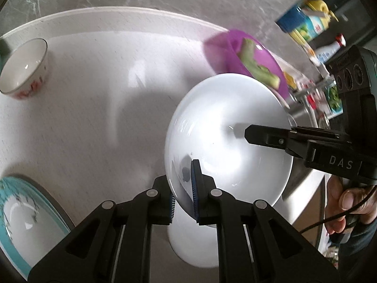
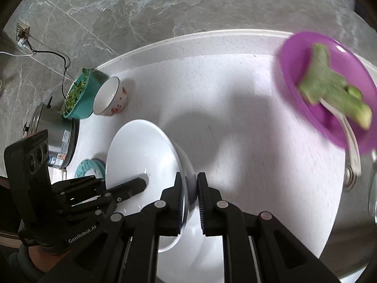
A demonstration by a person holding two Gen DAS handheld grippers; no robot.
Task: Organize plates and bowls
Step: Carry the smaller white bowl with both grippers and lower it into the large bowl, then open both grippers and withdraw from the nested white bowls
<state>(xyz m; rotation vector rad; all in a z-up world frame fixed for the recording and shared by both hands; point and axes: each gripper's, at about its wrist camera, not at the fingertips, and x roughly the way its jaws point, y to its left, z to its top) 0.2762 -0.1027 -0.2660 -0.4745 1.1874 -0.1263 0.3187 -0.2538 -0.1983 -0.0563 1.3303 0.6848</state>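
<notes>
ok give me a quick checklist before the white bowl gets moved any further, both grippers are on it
1. Left gripper clamped on the white bowl rim: ok, one finger inside, one outside.
2. Right gripper clamped on the opposite rim: ok.
3. Bowl empty, nothing to spill: ok.
4. Bowl level: not ok, it looks tilted in both views.
5. Clear of the purple plate with the green vegetable: cannot tell, it overlaps the bowl's edge in the left view and is blurred.
6. Free counter to set it down: ok, the small patterned bowl and teal-rimmed plate sit off to the side.
</notes>
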